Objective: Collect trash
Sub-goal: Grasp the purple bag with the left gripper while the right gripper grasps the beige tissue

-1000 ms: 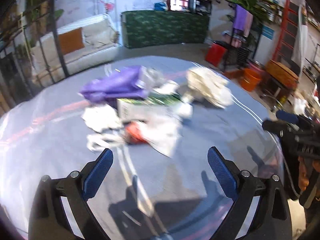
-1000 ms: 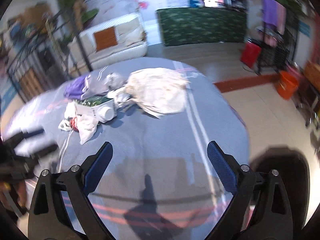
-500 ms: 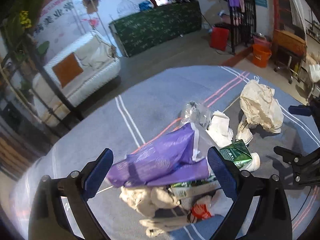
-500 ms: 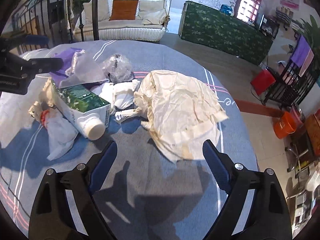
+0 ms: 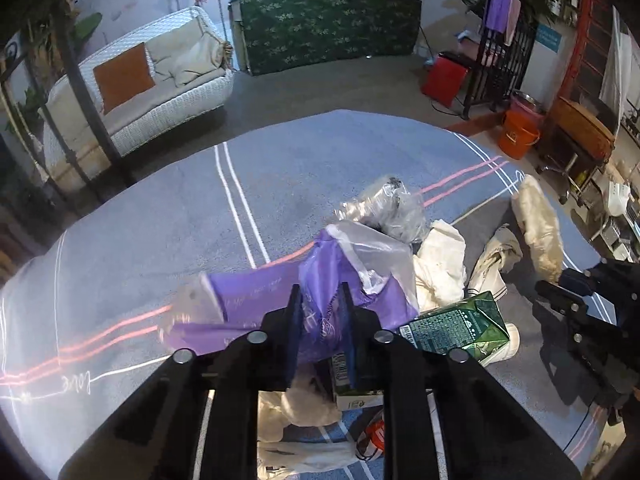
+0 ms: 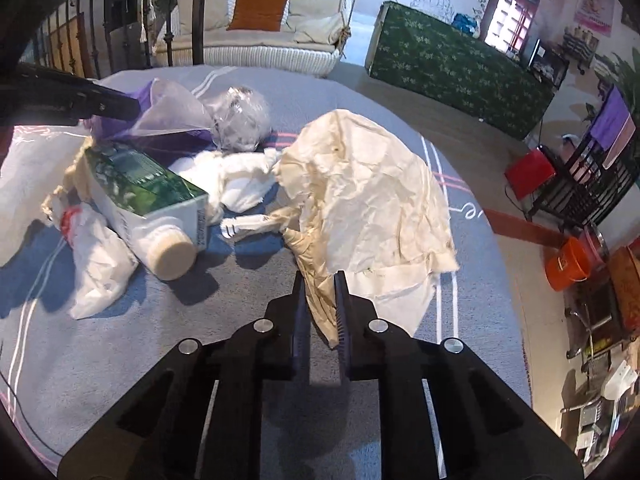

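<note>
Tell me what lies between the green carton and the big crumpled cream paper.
In the right wrist view, crumpled white tissue lies between the green carton and the cream paper, with a thin twisted white scrap just below it.

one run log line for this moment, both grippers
left gripper: shut on crumpled purple plastic bag | right gripper: shut on crumpled cream paper bag | both just closed

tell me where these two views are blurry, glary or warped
Left wrist view: purple bag smears at its left end, glare washes the tablecloth edge, fisheye bends the table. Right wrist view: sharp, hard shadows under the cream paper and carton, dark vignette corners.
</note>
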`<state>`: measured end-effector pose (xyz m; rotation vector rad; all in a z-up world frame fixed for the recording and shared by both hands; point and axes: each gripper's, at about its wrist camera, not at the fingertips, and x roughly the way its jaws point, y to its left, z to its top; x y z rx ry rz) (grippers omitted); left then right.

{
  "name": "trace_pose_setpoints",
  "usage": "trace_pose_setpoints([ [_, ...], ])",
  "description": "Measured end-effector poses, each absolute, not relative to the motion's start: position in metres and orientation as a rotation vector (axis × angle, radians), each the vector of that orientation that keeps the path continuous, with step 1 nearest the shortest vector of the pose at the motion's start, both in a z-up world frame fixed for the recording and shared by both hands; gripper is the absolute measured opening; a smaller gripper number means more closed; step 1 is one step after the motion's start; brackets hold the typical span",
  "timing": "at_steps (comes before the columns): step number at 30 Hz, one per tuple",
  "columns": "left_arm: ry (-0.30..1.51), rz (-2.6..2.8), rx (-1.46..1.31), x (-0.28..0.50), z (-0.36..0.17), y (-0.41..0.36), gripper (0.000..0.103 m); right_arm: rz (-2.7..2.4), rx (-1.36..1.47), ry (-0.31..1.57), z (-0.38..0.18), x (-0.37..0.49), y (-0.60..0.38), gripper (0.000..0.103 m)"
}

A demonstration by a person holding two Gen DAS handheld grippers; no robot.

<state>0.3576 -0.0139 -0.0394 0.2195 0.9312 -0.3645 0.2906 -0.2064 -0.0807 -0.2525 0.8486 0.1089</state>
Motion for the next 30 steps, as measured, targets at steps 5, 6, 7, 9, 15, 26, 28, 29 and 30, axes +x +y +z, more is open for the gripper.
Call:
trace_pose_setpoints([
  [5,0.871,-0.337,0.145,0.338,-0.021,-0.002,0.009,0.113,-0.2,0.793,-0.061,0.269,-0.212,0.014],
  [6,0.854,-0.331,0.142,0.334,-0.016,-0.002,0.009,0.117,-0.186,0.78,-0.055,0.262,-0.213,0.014],
  [7,0.829,-0.323,0.138,0.327,-0.008,0.0,0.009,0.121,-0.179,0.771,-0.052,0.258,-0.214,0.014],
  [9,0.785,-0.317,0.122,0.312,0.005,0.003,0.009,0.13,-0.16,0.753,-0.044,0.248,-0.215,0.014],
  [15,0.654,-0.312,0.072,0.256,0.042,0.003,0.009,0.166,-0.061,0.704,-0.02,0.217,-0.221,0.014],
  [26,0.585,-0.425,0.009,0.182,0.046,-0.028,0.009,0.157,0.066,0.659,-0.009,0.157,-0.24,0.014],
  [28,0.582,-0.442,0.02,0.173,0.043,-0.037,0.009,0.138,0.089,0.653,-0.009,0.145,-0.248,0.014],
  [29,0.583,-0.453,0.024,0.17,0.042,-0.042,0.009,0.128,0.1,0.651,-0.008,0.139,-0.252,0.014],
  [30,0.583,-0.467,0.029,0.165,0.041,-0.047,0.009,0.112,0.11,0.648,-0.008,0.132,-0.257,0.014],
])
